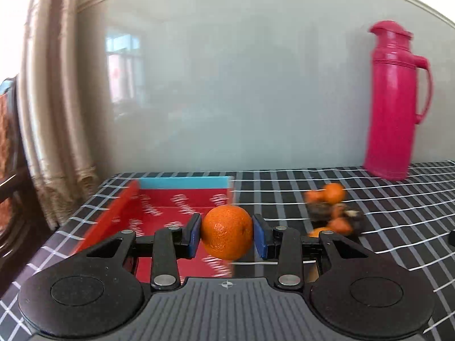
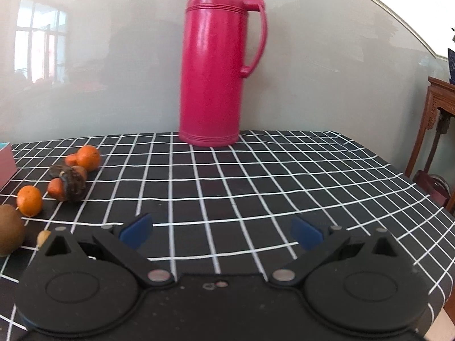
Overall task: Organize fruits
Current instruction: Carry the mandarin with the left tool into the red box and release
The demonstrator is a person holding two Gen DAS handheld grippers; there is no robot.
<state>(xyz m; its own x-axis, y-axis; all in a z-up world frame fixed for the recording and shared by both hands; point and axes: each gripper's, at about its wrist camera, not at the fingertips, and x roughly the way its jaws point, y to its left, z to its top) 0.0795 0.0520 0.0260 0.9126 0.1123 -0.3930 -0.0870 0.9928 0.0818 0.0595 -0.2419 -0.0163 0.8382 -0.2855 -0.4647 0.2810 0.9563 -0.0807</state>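
Left gripper point(image 1: 227, 237) clamped on an orange point(image 1: 227, 236); right gripper point(image 2: 221, 234) spread wide and empty.

The blue pads point(image 1: 261, 236) press the orange's two sides, holding it above the near right edge of a red box point(image 1: 159, 213) that lies at 10 o'clock from the fruit. Loose fruits point(image 2: 71, 176) sit in a cluster on the checked tablecloth point(image 2: 256, 184), at 10 o'clock from the right gripper; a kiwi point(image 2: 10, 230) lies at 9 o'clock. A pink thermos point(image 2: 213, 65) stands upright at 12 o'clock.
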